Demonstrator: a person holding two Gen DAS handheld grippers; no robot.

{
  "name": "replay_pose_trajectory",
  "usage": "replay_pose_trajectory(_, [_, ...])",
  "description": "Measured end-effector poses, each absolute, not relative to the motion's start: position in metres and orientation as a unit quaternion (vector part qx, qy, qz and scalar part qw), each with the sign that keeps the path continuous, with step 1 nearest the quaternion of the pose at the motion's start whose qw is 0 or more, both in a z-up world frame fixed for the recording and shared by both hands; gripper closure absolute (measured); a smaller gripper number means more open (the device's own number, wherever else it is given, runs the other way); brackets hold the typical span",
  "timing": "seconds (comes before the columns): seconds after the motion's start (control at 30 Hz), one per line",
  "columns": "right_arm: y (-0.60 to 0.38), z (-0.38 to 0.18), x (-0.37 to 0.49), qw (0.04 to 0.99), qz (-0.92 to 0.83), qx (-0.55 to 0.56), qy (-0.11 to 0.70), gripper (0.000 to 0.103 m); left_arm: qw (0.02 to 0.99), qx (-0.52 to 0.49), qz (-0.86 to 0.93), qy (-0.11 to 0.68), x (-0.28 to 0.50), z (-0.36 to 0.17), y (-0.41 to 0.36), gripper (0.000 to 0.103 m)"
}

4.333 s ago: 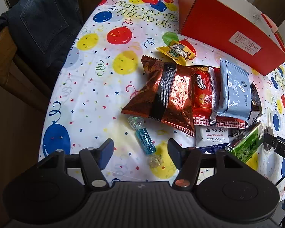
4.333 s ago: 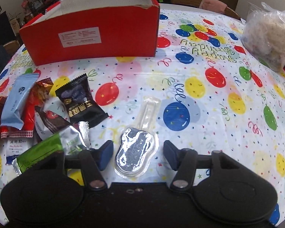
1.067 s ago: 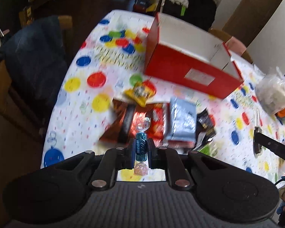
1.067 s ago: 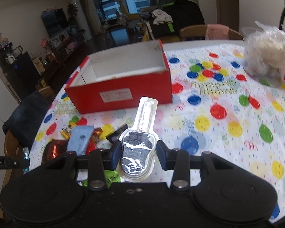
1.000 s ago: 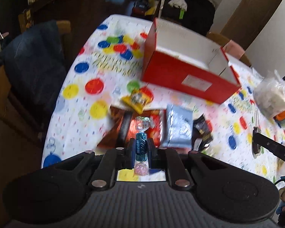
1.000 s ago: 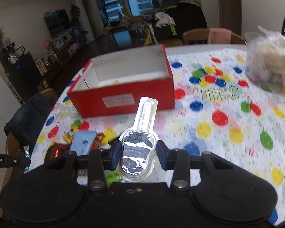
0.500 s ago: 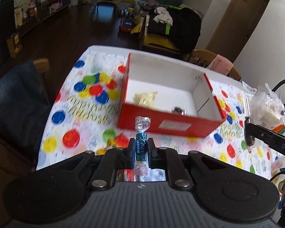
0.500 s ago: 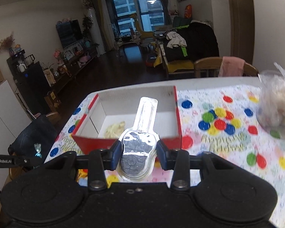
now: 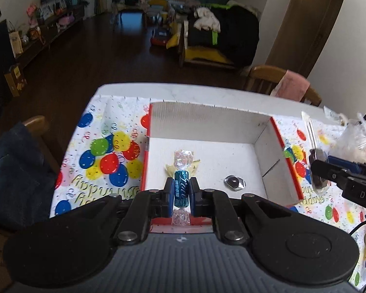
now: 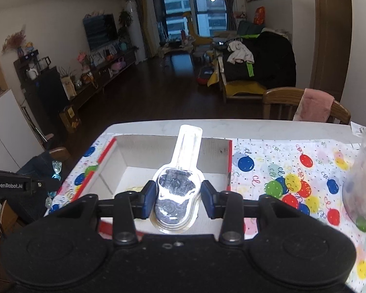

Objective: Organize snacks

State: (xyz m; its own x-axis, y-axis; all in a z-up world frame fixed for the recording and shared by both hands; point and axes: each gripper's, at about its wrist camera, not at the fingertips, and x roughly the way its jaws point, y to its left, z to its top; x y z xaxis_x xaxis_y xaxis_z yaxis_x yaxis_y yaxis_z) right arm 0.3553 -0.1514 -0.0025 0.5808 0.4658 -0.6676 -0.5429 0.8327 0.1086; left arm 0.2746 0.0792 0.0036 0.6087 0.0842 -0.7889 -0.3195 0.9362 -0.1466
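My left gripper (image 9: 181, 190) is shut on a blue twist-wrapped candy (image 9: 181, 188) and hangs over the near wall of the open red box (image 9: 261, 144). Inside the box lie a pale yellow snack (image 9: 169, 168) and a small silver foil piece (image 9: 234, 183). My right gripper (image 10: 178, 195) is shut on a clear plastic blister snack pack (image 10: 175, 190) with a long neck, held above the same red box (image 10: 228, 161). The right gripper (image 9: 329, 174) also shows at the right edge of the left wrist view, and the left gripper (image 10: 52, 184) at the left of the right wrist view.
The table (image 9: 207, 92) wears a balloon-print cloth (image 9: 97, 161). A clear bag of pale food (image 10: 363, 183) stands at the right. Wooden chairs surround the table: one with a pink cloth (image 10: 314, 108) behind, one with dark denim (image 9: 9, 168) at the left.
Both grippers have carried their snacks up and forward from the snack pile to above the red box, whose inside has come into view. Neither grip has changed.
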Motion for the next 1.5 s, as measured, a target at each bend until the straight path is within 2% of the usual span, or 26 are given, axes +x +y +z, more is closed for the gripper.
replay_pose_trajectory(0.7, [-0.072, -0.086, 0.444, 0.813, 0.309, -0.142, 0.472, 0.064, 0.825, -0.11, 0.149, 0.534, 0.393, -0.071, 0.094, 0.091])
replay_pose_trajectory(1.13, [-0.049, -0.128, 0.463, 0.765, 0.307, -0.178, 0.538, 0.064, 0.79, -0.087, 0.146, 0.589, 0.422, -0.11, 0.094, 0.091])
replay_pose_trajectory(1.5, [-0.045, -0.138, 0.469, 0.75, 0.305, -0.182, 0.558, 0.063, 0.78, -0.09, 0.143, 0.603, 0.426, -0.115, 0.096, 0.091])
